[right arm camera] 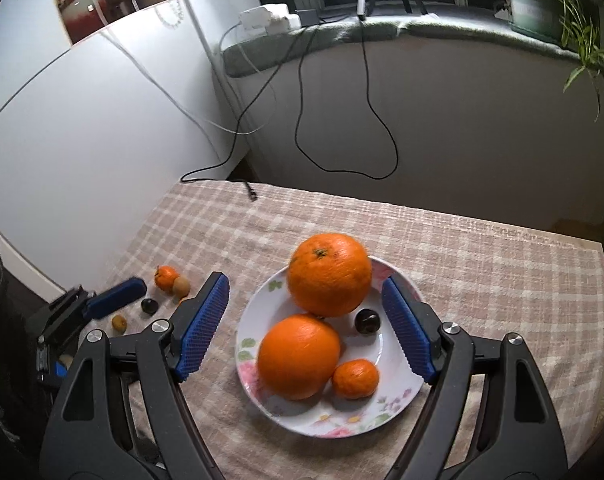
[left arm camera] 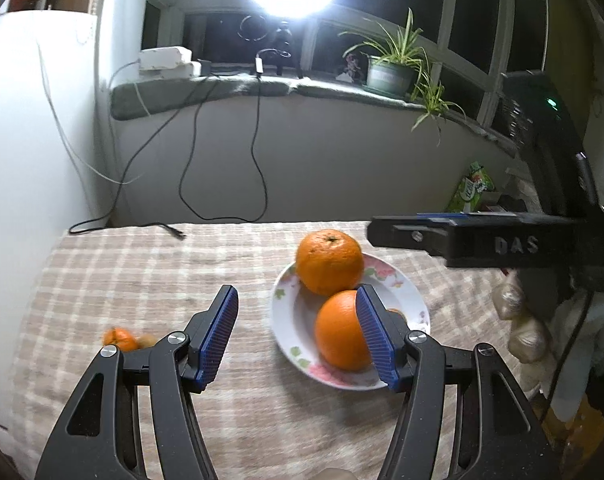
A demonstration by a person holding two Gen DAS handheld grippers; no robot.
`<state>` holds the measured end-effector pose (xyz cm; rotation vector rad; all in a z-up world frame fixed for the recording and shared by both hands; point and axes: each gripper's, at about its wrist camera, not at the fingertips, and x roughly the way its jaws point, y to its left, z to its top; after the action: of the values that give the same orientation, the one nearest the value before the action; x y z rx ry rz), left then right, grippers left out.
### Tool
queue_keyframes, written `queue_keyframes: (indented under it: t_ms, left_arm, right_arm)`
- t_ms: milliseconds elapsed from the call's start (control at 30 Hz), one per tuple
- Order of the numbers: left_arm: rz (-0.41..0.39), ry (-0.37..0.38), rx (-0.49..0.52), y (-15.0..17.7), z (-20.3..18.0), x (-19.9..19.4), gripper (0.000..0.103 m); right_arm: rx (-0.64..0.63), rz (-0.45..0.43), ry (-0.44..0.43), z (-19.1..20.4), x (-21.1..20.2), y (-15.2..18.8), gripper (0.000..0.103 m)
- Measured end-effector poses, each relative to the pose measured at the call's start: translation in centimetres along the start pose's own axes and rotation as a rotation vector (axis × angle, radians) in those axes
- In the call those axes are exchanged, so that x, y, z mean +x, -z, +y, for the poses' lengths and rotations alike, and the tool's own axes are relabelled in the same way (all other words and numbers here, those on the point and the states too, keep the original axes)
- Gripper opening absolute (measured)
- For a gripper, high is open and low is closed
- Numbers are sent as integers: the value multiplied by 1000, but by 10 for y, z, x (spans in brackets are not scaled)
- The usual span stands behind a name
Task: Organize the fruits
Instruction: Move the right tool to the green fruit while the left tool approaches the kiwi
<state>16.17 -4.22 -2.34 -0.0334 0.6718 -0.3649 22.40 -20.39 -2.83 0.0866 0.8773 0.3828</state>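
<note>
Your right gripper [right arm camera: 304, 330] hangs empty above the plate [right arm camera: 386, 408], jaws spread wide, apparently having just left fruit there, while your empty, half-open left gripper [left arm camera: 297, 336] faces the small fruits [right arm camera: 169, 280] on the tablecloth [right arm camera: 462, 280].

1. The raised letters "DAS" stand on the side of the black body of the right hand-held gripper [left arm camera: 394, 226], which reaches in from the right edge of the left wrist view.
2. A green packet [left arm camera: 472, 188] stands behind that hand-held gripper, near the wall. It carries white lettering, too small and blurred to read.
3. In the right wrist view, no text, number or label can be read on anything.
</note>
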Motion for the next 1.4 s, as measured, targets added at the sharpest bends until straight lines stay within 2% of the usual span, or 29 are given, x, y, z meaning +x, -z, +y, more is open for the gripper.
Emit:
queue_keyframes:
  t_ms: [233, 367, 500, 833, 933, 1067, 1200, 1400]
  left_arm:
    - [-24, -39, -49, 9, 38, -23, 61]
    - [-39, -64, -101, 15, 69, -38, 61]
    - [-48, -91, -155, 24, 99, -52, 61]
    - [-15, -159, -299, 77, 167, -79, 61]
    - [13, -157, -329, 95, 177, -78, 60]
    - [49, -136, -351, 111, 181, -71, 47]
    - [78, -117, -356, 122, 180, -61, 44]
    - [100, -128, -344, 129, 178, -55, 43]
  right_arm:
    - [-102, -5, -3, 42, -10, 18, 81]
    - [-124, -6, -53, 63, -12, 32, 81]
    - [-147, 29, -108, 84, -5, 48, 81]
    - [-327, 97, -127, 152, 25, 94, 81]
    - [-345, 124, -137, 163, 36, 102, 73]
    - [-365, 152, -131, 171, 51, 111, 62]
    - [-372, 180, -127, 176, 64, 116, 51]
    - [-383, 204, -131, 185, 77, 120, 48]
